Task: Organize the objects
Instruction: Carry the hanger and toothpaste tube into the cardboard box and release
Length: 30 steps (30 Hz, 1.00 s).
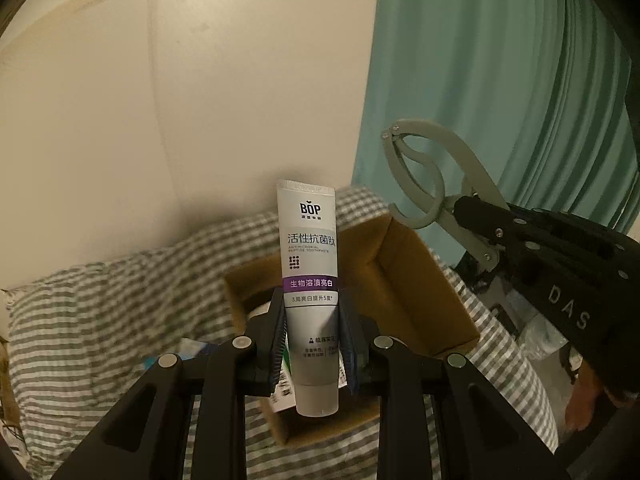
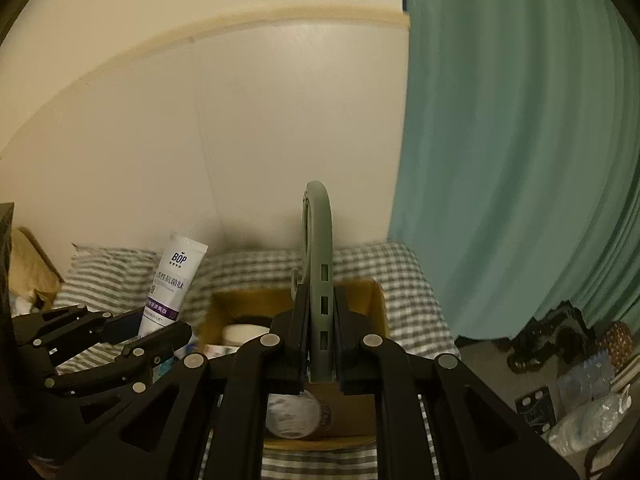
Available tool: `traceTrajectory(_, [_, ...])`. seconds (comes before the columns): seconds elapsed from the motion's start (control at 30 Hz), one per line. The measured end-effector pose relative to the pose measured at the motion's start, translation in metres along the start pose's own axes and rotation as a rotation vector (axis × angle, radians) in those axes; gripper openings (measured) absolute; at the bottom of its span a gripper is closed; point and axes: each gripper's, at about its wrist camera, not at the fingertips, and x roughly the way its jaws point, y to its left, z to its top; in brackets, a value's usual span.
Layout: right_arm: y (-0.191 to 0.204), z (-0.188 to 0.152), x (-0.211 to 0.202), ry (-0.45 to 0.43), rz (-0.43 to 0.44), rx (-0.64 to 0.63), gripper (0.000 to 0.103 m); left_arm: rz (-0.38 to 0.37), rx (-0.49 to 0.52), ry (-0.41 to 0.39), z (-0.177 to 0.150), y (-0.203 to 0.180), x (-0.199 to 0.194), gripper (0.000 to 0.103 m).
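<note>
My left gripper (image 1: 313,344) is shut on a white BOP toothpaste tube (image 1: 310,280), held upright with its cap down, above an open cardboard box (image 1: 404,276). My right gripper (image 2: 322,340) is shut on a grey-green folding hook-shaped tool (image 2: 320,248), held edge-on above the same box (image 2: 360,300). In the left wrist view that tool (image 1: 420,176) and the right gripper (image 1: 472,220) are to the right of the tube. In the right wrist view the tube (image 2: 172,284) and the left gripper (image 2: 148,332) are to the left.
The box sits on a grey-and-white striped bedspread (image 1: 100,320) against a cream wall. Inside the box are a round white tin (image 2: 244,334) and a grey round item (image 2: 294,416). A teal curtain (image 2: 520,160) hangs on the right. Clutter and bags (image 2: 580,380) lie on the floor at right.
</note>
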Motion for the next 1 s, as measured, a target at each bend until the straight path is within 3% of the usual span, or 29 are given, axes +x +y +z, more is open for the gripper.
traceTrajectory(0.27, [-0.014, -0.019, 0.057, 0.088, 0.005, 0.010, 0.009, -0.004, 0.003, 0.082, -0.012, -0.014, 0.056, 0.024])
traceTrajectory(0.57, [-0.027, -0.029, 0.077, 0.120, 0.035, 0.031, 0.013, 0.003, 0.016, 0.116, -0.015, -0.015, 0.071, 0.028])
traceTrajectory(0.6, [-0.027, -0.029, 0.075, 0.114, 0.040, 0.030, 0.013, 0.000, 0.017, 0.114, -0.013, -0.016, 0.070, 0.035])
traceTrajectory(0.63, [-0.026, -0.028, 0.073, 0.107, 0.040, 0.031, 0.017, 0.002, 0.018, 0.112, -0.013, -0.015, 0.069, 0.058])
traceTrajectory(0.7, [-0.028, -0.024, 0.063, 0.087, 0.032, 0.034, 0.030, 0.035, 0.015, 0.090, -0.012, -0.012, 0.062, 0.080])
traceTrajectory(0.73, [-0.027, -0.022, 0.056, 0.071, 0.028, 0.035, 0.037, 0.043, 0.015, 0.075, -0.012, -0.010, 0.057, 0.080])
traceTrajectory(0.9, [-0.020, -0.015, 0.021, 0.009, 0.000, 0.023, 0.045, 0.074, 0.019, 0.052, -0.011, 0.007, 0.029, 0.081])
traceTrajectory(1.0, [-0.008, -0.014, -0.006, -0.030, -0.006, 0.029, 0.061, 0.096, 0.009, 0.012, -0.012, 0.026, -0.001, 0.089])
